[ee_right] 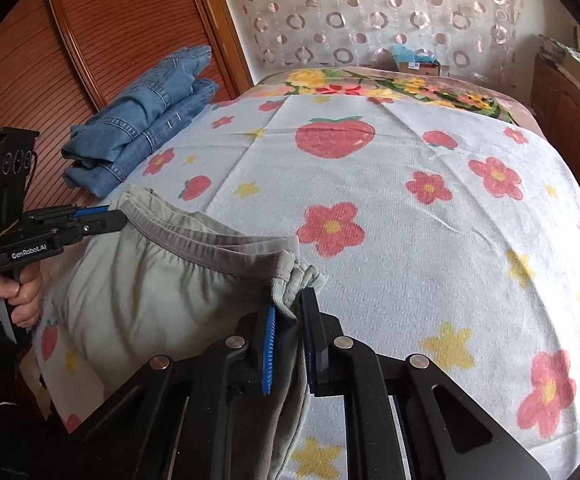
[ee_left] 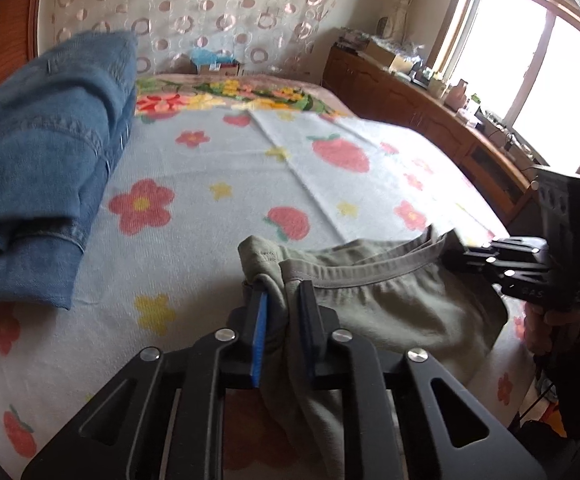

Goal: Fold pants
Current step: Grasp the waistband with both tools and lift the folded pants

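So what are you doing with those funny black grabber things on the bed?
A person is folding clothes with a gripper in each hand. The left gripper and the right gripper are each clamped on one end of the waistband of the grey-green pants, holding them stretched over the flowery bedspread. Folded blue jeans already sit by the wooden wardrobe.

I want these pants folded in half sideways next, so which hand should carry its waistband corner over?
Left, probably. Both grippers clamp the pants by the waistband, but the jeans crowd the left gripper side, while bare blanket lies ahead of the right gripper.
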A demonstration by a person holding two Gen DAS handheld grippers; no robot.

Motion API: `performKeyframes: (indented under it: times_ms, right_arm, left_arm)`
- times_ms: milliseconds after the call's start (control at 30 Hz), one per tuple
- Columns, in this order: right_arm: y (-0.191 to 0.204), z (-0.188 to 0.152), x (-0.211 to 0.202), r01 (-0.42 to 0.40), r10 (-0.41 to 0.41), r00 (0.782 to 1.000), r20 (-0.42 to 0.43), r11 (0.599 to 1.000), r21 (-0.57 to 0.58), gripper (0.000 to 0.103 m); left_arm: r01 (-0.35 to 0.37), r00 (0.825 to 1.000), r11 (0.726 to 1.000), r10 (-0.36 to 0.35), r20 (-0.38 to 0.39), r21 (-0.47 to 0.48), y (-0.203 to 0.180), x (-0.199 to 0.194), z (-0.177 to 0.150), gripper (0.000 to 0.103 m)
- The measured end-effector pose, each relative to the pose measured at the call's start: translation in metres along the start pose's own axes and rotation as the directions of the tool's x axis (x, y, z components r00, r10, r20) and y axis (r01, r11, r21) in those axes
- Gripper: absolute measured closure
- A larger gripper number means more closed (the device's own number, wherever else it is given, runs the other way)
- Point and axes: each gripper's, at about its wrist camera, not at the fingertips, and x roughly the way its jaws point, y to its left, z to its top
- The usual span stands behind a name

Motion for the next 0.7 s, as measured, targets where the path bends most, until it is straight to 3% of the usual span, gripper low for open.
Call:
performKeyframes:
  times_ms: [700]
  right_arm:
    - [0.019, 0.010, -0.057, 0.065, -0.055, 0.976, 0.208, 0.997, -0.044, 0.094]
  left_arm:
    - [-0.027, 0.988, 0.995, 0.012, 0.155, 0.098, -0.039, -0.042, 0.044, 0.094]
